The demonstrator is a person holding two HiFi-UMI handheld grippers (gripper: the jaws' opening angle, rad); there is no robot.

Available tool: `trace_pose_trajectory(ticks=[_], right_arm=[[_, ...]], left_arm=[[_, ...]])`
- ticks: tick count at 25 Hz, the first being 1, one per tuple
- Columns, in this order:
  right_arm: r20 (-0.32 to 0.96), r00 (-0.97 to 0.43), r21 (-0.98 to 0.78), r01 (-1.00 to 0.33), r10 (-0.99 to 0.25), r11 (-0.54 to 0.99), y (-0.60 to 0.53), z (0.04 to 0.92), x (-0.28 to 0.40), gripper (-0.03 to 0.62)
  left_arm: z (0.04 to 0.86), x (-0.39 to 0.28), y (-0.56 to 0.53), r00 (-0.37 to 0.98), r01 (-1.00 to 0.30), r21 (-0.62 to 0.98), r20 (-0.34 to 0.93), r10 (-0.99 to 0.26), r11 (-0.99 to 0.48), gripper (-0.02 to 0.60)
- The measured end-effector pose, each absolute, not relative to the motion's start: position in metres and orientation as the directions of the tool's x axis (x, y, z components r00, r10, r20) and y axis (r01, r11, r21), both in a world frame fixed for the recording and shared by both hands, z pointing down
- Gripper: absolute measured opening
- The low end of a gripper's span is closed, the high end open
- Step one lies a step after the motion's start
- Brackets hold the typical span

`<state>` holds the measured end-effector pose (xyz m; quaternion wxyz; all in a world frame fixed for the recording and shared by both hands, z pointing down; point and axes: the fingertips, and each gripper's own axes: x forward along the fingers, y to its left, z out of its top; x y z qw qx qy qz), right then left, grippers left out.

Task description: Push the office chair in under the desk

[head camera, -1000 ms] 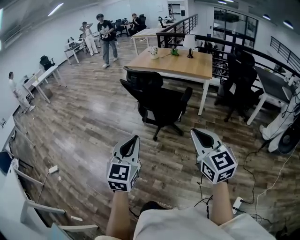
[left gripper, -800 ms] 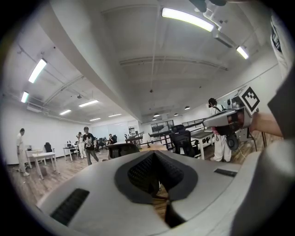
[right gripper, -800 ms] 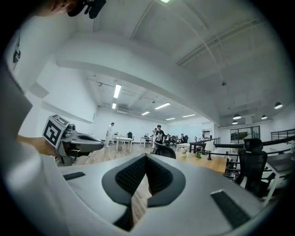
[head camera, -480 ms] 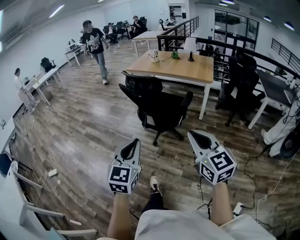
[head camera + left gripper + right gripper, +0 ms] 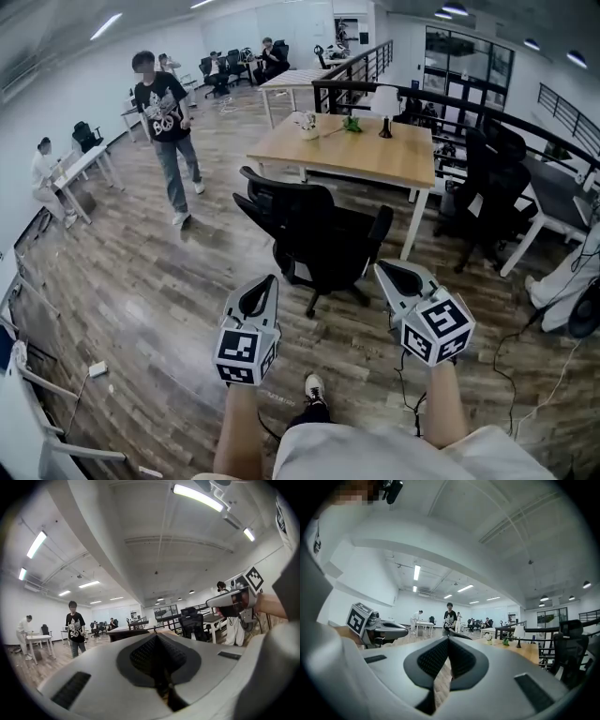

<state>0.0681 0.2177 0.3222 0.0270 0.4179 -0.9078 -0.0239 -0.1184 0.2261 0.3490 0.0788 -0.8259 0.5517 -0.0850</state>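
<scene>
A black office chair stands on the wood floor, pulled out from the near side of a wooden desk with white legs. Its back faces me. My left gripper is held in front of me, shut and empty, a short way from the chair's near left. My right gripper is also shut with nothing in it, near the chair's right side. Neither touches the chair. In the left gripper view the left gripper points toward the desk; in the right gripper view the right gripper does too.
A person in a black T-shirt walks across the floor to the left of the desk. More black chairs and a white desk stand at the right. Cables lie on the floor at the right. My foot shows below.
I have stepped closer to the chair, which now looms larger. The person in the black T-shirt has walked nearer, toward the left. Both grippers stay shut.
</scene>
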Motion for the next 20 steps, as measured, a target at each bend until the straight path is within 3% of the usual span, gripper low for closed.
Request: trace_pose_trajectory(ticks=[18, 20], right_arm=[[0.046, -0.575, 0.045, -0.816, -0.817, 0.577, 0.024, 0.336, 0.008, 0.012], [0.049, -0.573, 0.030, -0.818, -0.818, 0.575, 0.008, 0.341, 0.004, 0.032]], left_arm=[[0.375, -0.196, 0.034, 0.362, -0.910, -0.174, 0.112, -0.926, -0.377, 0.011], [0.380, -0.205, 0.018, 0.356, -0.913, -0.167, 0.120, -0.927, -0.372, 0.043]])
